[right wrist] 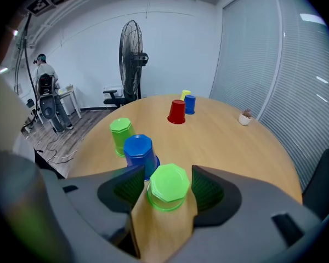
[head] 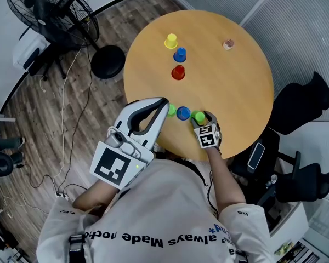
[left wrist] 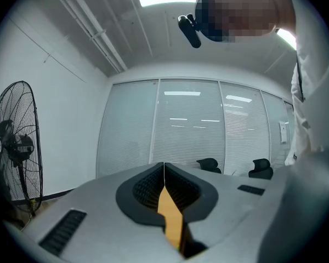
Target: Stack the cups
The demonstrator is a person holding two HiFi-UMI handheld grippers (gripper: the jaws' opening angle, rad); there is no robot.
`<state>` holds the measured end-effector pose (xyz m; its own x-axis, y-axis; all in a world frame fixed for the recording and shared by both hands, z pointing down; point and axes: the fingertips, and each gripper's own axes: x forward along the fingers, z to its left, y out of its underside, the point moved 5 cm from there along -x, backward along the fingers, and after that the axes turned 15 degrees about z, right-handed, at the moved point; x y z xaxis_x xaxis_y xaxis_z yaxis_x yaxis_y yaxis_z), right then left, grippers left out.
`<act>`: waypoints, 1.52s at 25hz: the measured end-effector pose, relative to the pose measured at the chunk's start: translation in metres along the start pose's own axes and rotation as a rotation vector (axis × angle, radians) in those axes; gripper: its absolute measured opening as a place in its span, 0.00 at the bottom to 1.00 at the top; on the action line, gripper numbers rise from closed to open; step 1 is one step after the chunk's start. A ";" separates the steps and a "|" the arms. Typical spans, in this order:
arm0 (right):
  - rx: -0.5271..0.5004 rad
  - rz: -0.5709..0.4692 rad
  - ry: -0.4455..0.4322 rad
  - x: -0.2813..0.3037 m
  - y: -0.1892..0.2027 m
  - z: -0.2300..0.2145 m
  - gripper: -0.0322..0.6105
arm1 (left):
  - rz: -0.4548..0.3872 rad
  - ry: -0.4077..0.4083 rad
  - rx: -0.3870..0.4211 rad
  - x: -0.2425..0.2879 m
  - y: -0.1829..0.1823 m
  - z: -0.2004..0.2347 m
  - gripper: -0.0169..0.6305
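Note:
Six upside-down cups stand on the round wooden table [head: 236,86]. A yellow cup [head: 171,41], a blue cup [head: 180,55] and a red cup [head: 178,72] form a far row. Near the front edge stand a green cup [head: 171,109], a second blue cup [head: 183,113] and another green cup [head: 199,115]. My right gripper [right wrist: 168,174] is open around that last green cup [right wrist: 167,186], with a slight gap at each pad. The left gripper [head: 165,101] hangs over the table's left edge, shut and empty, partly hiding the left green cup.
A small potted plant [head: 228,44] sits at the table's far right. A standing fan [head: 49,10] and a black stool [head: 108,62] are on the floor to the left. Black chairs [head: 301,108] stand to the right. A person [right wrist: 44,75] stands far off.

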<state>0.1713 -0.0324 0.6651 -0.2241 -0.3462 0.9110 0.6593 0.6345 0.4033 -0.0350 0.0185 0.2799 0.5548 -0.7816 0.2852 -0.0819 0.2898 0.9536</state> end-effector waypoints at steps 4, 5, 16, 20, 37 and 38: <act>0.061 -0.035 -0.012 -0.012 -0.008 -0.004 0.46 | -0.006 0.000 -0.002 0.000 -0.001 0.002 0.06; 0.067 -0.044 -0.014 -0.013 -0.011 -0.006 0.46 | -0.009 0.000 -0.002 0.000 -0.001 0.003 0.06; 0.032 -0.138 -0.001 -0.029 -0.066 -0.032 0.46 | -0.011 -0.018 -0.011 0.000 0.001 0.010 0.06; 0.000 -0.149 -0.004 -0.027 -0.091 -0.040 0.46 | -0.006 -0.036 -0.019 -0.002 0.003 0.018 0.06; -0.153 -0.086 -0.066 0.024 -0.181 -0.048 0.45 | 0.035 -0.109 -0.076 -0.002 0.018 0.069 0.06; -0.157 -0.075 -0.068 0.028 -0.183 -0.049 0.45 | 0.039 -0.114 -0.080 -0.003 0.019 0.071 0.06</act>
<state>0.0792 -0.1918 0.6123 -0.3213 -0.3370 0.8850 0.7417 0.4915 0.4564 -0.0969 -0.0133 0.3038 0.4546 -0.8252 0.3353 -0.0326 0.3608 0.9321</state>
